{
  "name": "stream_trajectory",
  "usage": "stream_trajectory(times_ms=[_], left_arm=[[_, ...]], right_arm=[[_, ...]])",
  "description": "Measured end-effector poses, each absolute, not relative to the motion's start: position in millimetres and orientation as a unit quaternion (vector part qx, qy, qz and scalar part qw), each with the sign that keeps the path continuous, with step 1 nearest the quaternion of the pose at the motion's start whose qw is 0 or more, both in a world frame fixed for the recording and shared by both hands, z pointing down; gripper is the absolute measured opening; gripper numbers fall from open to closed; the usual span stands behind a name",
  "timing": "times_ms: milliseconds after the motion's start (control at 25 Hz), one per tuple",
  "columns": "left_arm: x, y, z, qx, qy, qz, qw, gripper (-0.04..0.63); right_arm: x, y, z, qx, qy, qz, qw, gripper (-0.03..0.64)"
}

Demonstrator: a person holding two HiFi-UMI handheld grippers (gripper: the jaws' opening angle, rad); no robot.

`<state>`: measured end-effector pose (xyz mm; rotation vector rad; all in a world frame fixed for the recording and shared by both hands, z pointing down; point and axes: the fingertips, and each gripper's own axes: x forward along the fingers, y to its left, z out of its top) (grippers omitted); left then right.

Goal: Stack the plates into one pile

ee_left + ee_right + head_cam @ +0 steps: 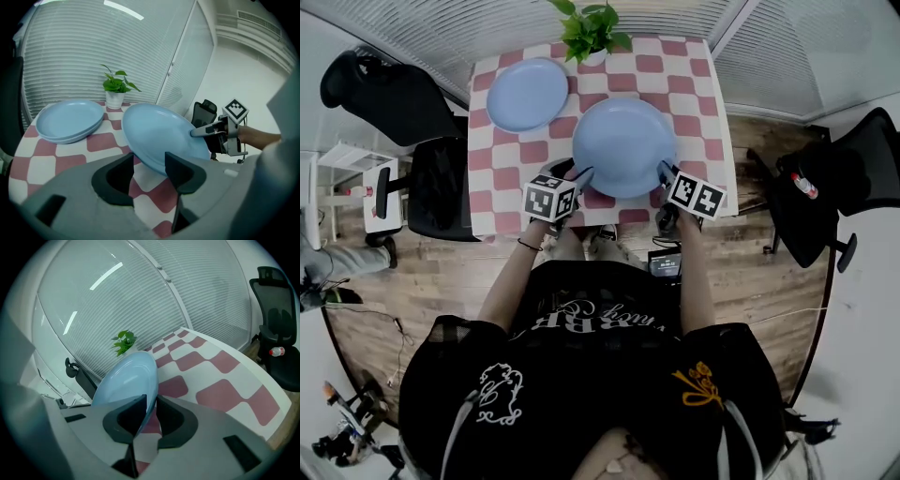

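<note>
A large light-blue plate (pixel 623 145) hangs tilted over the near half of the checked table (pixel 511 178), held at both sides. My left gripper (pixel 579 175) is shut on its near-left rim, which fills the wide gap between the jaws (pixel 149 164) in the left gripper view. My right gripper (pixel 664 172) is shut on the plate's right rim (pixel 129 378), the thin edge pinched between its narrow jaws (pixel 151 406); its fingertip (pixel 197 132) also shows in the left gripper view. A low pile of matching blue plates (pixel 528 94) (pixel 70 119) lies at the table's far left.
A potted green plant (pixel 591 28) (pixel 116 89) stands at the table's far edge, just right of the pile. Black office chairs flank the table, one on the left (pixel 403 103) and one on the right (pixel 834 187). The pink-and-white cloth (pixel 225 376) right of the plate is bare.
</note>
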<state>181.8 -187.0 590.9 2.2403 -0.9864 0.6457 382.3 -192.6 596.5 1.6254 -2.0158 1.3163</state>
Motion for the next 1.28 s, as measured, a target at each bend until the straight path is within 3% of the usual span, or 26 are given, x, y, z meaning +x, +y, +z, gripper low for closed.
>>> stream_trajectory(times_ms=[840, 1280], left_arm=[[-57.0, -260.6, 559.8, 0.817, -0.458, 0.197, 0.291, 0.209], [-89.9, -312.7, 603.1, 0.809, -0.435, 0.203, 0.339, 0.209]], right_arm=[[142.1, -304.8, 576.2, 0.505, -0.723, 0.449, 0.146, 0.048], [114.4, -351.7, 621.2, 0.542, -0.657, 0.499, 0.161, 0.032]])
